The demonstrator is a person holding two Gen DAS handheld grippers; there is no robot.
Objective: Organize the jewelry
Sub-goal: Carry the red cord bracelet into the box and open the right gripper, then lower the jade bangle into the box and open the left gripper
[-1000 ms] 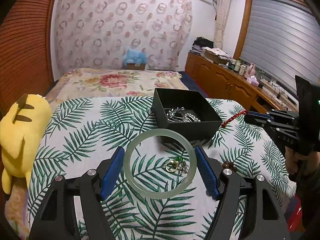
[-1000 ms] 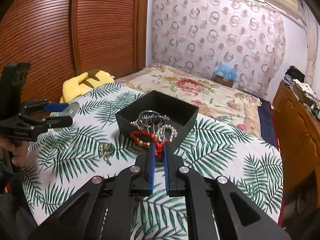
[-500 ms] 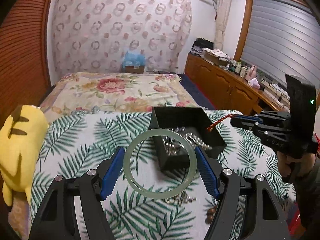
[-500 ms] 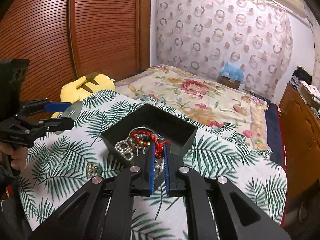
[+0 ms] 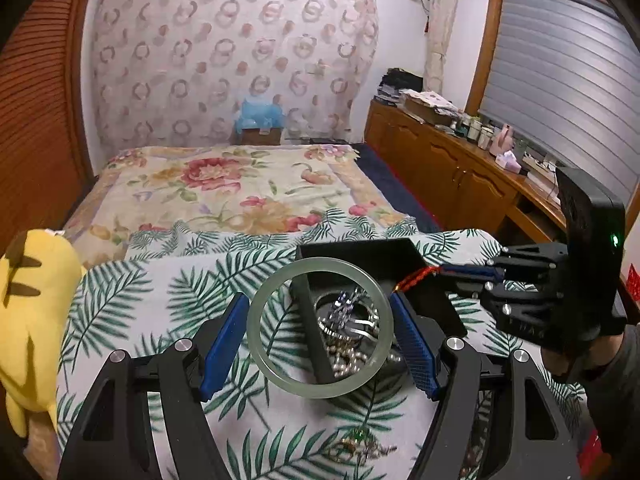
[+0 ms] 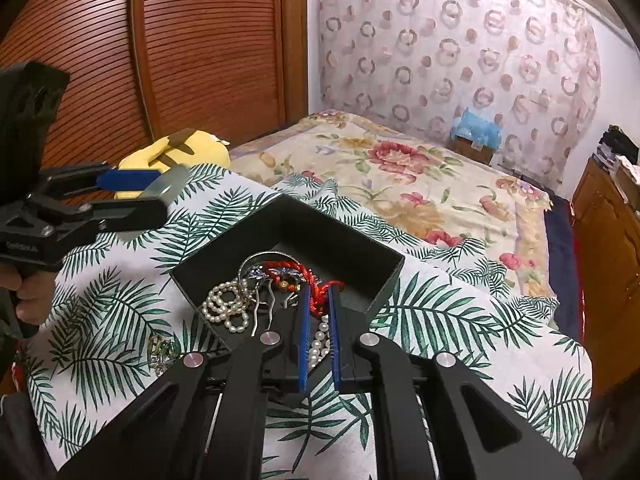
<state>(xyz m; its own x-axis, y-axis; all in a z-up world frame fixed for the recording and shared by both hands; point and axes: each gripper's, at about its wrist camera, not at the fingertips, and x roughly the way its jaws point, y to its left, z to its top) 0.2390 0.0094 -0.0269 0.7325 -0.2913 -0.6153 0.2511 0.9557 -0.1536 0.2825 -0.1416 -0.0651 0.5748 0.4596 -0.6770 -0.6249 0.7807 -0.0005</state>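
Jewelry box: we are seeing the black open box (image 6: 360, 248) sitting on the palm-leaf cloth (image 6: 440, 312), with pearls (image 6: 226, 308) and silver pieces heaped inside.
Left tongs: our left gripper (image 5: 320, 332) is clamping its blue pads against the outer edges of the pale green bangle (image 5: 320, 388), holding it in the air over the box's near-left corner.
Right tongs: our right gripper (image 6: 319, 300) is pinching the red cord bracelet (image 6: 304, 276) with its jaws nearly together, above the box's inside.
Surface: we are working over the leaf-print cloth spread on a bed; a floral bedspread (image 5: 224, 188) is lying beyond it.
Room: a ring-patterned curtain (image 5: 232, 60) is hanging at the back, a wooden slatted door (image 6: 180, 40) on one side, a low wooden cabinet (image 5: 448, 168) on the other.
Left view only: we are seeing the window blind (image 5: 560, 72) and small trinkets (image 5: 356, 446) lying on the cloth near us.
Right view only: we are seeing the bracelet's beads, and the bangle edge-on.
Both views: a yellow plush toy (image 5: 28, 320) is lying by the cloth's edge.
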